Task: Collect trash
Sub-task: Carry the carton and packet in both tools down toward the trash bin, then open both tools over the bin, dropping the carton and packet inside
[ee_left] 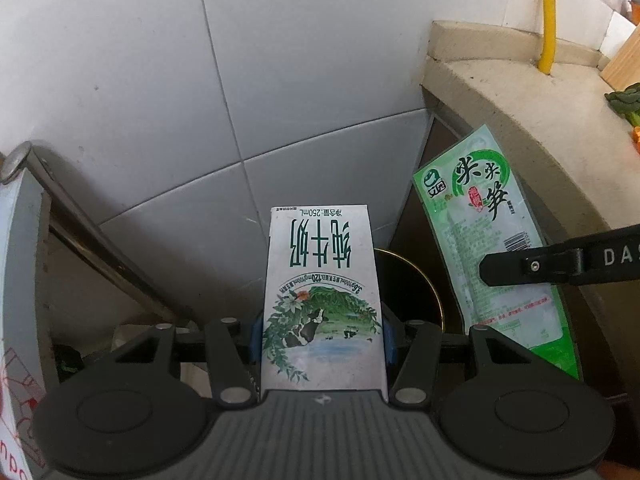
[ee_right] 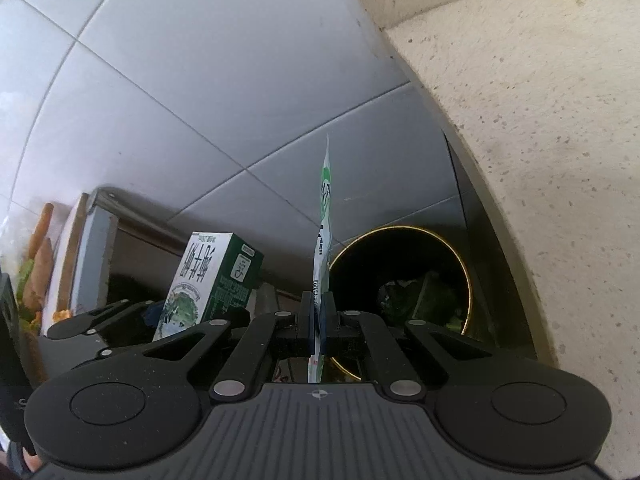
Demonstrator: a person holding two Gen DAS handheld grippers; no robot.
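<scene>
My left gripper [ee_left: 322, 340] is shut on a white and green milk carton [ee_left: 322, 296], held upside down; the carton also shows in the right wrist view [ee_right: 208, 280]. My right gripper [ee_right: 319, 320] is shut on a green snack wrapper [ee_right: 323, 232], seen edge-on; in the left wrist view the wrapper [ee_left: 488, 240] hangs flat, with a right fingertip [ee_left: 520, 268] on it. A black trash bin with a gold rim [ee_right: 404, 276] stands below, just beyond both grippers, with dark and green trash inside. In the left wrist view the bin [ee_left: 412, 292] is partly hidden behind the carton.
A beige stone countertop [ee_right: 520, 120] juts out on the right, above the bin. Grey wall tiles [ee_left: 280, 80] fill the background. A yellow pipe [ee_left: 548, 16] rises from the counter. A metal-framed cabinet [ee_left: 80, 216] stands on the left. Vegetables [ee_right: 36, 272] lie at far left.
</scene>
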